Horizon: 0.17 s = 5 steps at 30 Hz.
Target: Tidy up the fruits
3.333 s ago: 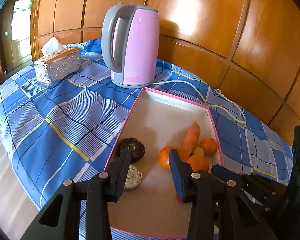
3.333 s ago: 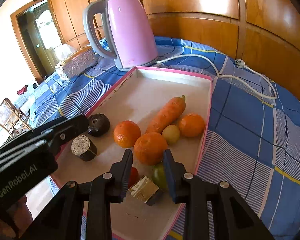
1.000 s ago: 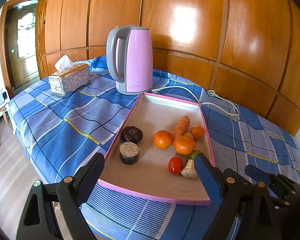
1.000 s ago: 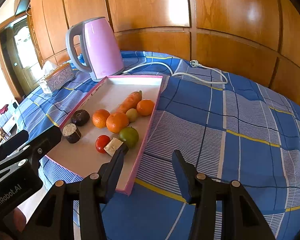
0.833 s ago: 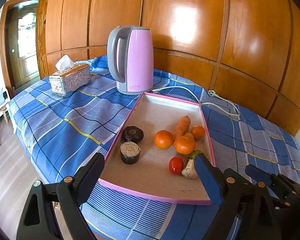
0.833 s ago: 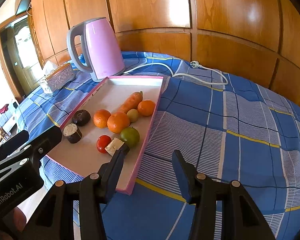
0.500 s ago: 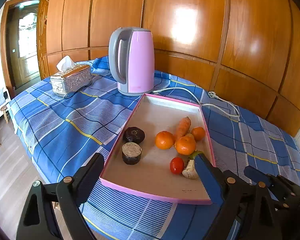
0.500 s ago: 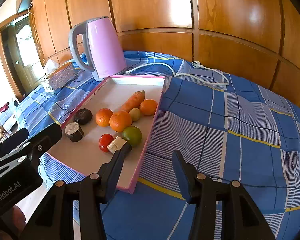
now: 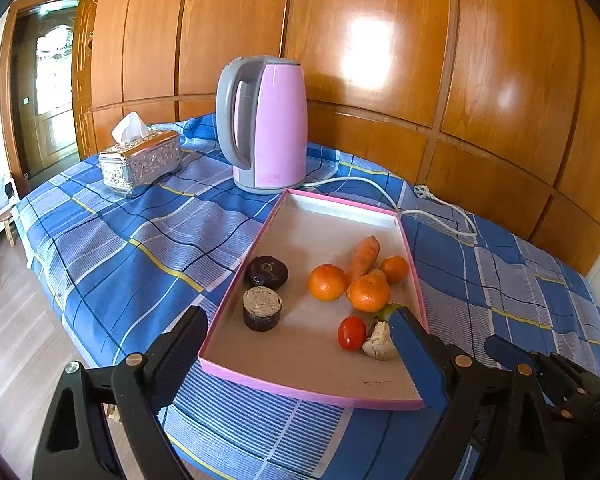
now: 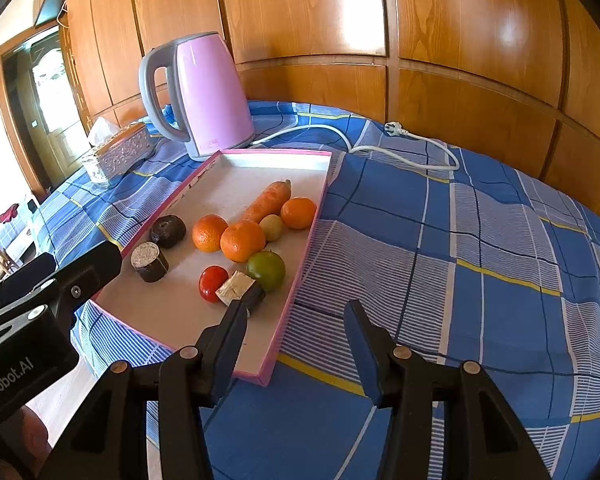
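Jaws apart and empty, the left gripper [image 9: 300, 344] and right gripper [image 10: 296, 328] hover short of the pink tray [image 10: 288, 312], where tomato [image 10: 213, 278], lime [image 10: 266, 266], oranges [image 10: 242, 241] and carrot [image 10: 268, 202] huddle. Tightly packed fruit may roll if nudged; the kettle [image 10: 204, 96] stands beyond.
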### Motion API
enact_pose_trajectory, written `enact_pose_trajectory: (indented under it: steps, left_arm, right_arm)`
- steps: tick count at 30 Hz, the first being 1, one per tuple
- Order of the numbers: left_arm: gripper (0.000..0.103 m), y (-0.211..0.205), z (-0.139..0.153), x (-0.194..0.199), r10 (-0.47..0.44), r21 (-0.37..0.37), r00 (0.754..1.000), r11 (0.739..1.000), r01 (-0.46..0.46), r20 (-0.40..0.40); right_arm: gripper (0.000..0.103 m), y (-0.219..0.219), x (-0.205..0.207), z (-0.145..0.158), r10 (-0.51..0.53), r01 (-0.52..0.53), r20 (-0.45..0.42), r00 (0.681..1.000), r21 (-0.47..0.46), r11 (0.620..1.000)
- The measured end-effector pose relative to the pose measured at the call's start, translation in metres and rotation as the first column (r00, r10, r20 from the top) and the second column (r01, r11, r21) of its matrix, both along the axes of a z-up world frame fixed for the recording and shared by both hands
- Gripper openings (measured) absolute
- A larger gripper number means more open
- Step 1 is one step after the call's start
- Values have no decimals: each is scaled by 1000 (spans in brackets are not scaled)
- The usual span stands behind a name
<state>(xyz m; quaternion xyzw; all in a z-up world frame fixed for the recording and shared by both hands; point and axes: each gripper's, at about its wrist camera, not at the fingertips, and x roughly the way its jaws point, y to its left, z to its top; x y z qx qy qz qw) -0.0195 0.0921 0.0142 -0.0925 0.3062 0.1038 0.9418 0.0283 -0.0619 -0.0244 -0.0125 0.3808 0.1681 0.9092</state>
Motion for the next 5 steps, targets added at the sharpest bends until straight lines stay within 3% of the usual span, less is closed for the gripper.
enact_pose_trajectory:
  steps: [5]
  left_arm:
    - [93, 1, 2, 1, -5, -1, 1000, 1000, 5, 17]
  right_arm:
    - [51, -3, 1, -3, -8, 9, -7, 1000, 5, 1000]
